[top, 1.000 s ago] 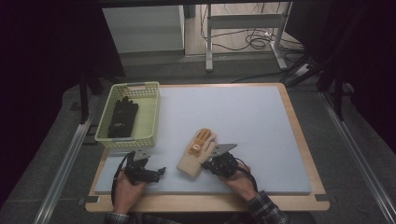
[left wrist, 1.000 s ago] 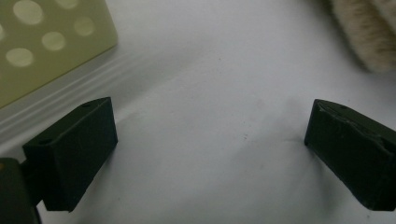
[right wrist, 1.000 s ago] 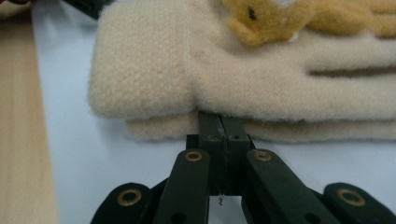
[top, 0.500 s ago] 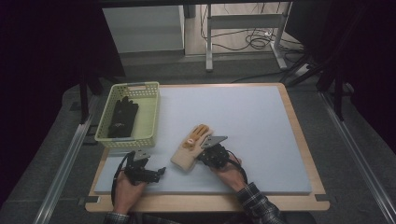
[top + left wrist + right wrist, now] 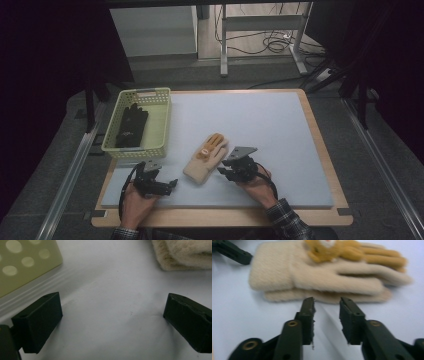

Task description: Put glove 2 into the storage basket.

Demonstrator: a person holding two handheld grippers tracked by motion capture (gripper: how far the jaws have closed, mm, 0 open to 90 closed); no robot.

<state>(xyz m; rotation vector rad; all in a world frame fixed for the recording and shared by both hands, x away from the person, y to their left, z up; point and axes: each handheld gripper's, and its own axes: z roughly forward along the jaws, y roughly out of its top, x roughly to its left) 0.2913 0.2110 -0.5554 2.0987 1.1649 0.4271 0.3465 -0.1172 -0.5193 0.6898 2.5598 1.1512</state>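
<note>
The cream knitted gloves (image 5: pixel 206 159) lie stacked as a pair on the pale blue mat (image 5: pixel 280 135), just right of the near corner of the green basket (image 5: pixel 161 134) and apart from it. An orange bear patch (image 5: pixel 210 146) sits on the upper glove, and the ribbed cuffs point toward the person. In the right gripper view the pair (image 5: pixel 324 275) shows its long edge, one glove lying flat on the other.

The right gripper (image 5: pixel 229 167) rests low on the mat just right of the gloves, with its tips (image 5: pixel 326 305) near the lower glove's edge and not touching it. Its jaws stand partly apart, a narrow gap between them, grasping nothing.

The left gripper (image 5: pixel 170 183) sits in front of the basket, to the left of the cuffs. Its jaws (image 5: pixel 112 315) are spread wide over bare mat, released, with the cuff end (image 5: pixel 185 253) beyond its far jaw.

The step in hand looks like picking up the gloves, probably for the basket, where a black glove (image 5: pixel 131 126) already lies. To do it well, the right jaws likely need to spread wider first, since the gap looks slimmer than the doubled stack. One jaw should slide under the lower glove along the mat and the other come over the top, so both layers are pinched together. A bite near the cuffs, where the knit is thickest, should hold better than one at the loose fingers. The left gripper could steady the cuff end so the pair does not skid.
</note>
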